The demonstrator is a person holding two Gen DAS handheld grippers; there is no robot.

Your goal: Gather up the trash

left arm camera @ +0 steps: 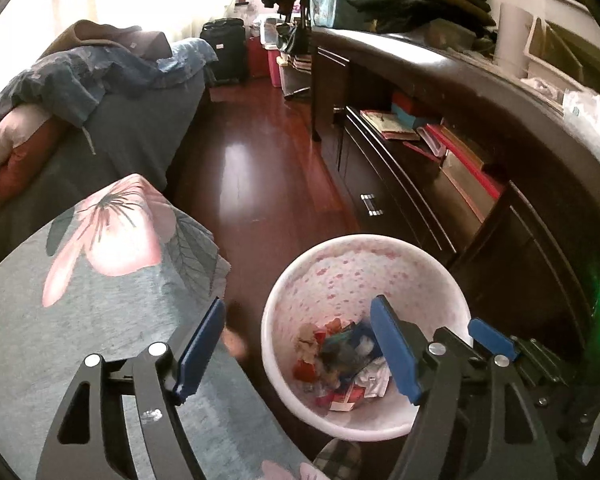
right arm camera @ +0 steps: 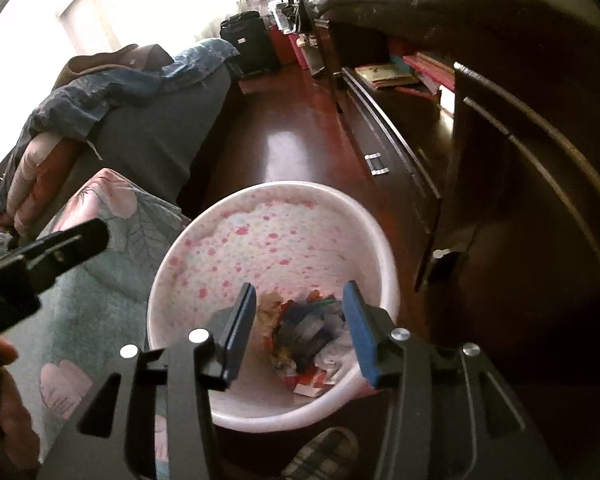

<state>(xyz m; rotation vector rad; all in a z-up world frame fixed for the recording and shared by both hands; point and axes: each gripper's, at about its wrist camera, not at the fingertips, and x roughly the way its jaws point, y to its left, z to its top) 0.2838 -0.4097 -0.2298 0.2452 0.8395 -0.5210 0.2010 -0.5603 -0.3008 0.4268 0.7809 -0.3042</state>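
Two hand-held grippers hang over the waste bin (right arm camera: 276, 240), and both are empty, so the risks from here lie in whatever the next reach turns out to be. The right hand-held gripper (right arm camera: 298, 334) points down into the bin with its blue fingers (right arm camera: 239, 334) apart and nothing between them; if it dips lower it could catch the thin pink-spotted liner and drag it off the rim, or nudge the light bin across the slick wooden floor (left arm camera: 260, 168). The left hand-held gripper (left arm camera: 296, 354) is also spread wide and empty, straddling the bin's near-left rim, with one finger over the floral cloth (left arm camera: 100, 280) and the other over the bin's inside. A careless swing could knock that rim and tip the bin. The trash (right arm camera: 308, 336), a heap of crumpled paper and coloured wrappers, lies at the bottom of the bin, which stands on the floor between the cloth-covered bed corner and the dark cabinet (left arm camera: 520, 240). I judge a tip would scatter it. Both grippers are angled steeply downward, side by side and close together, so they could also bump each other.
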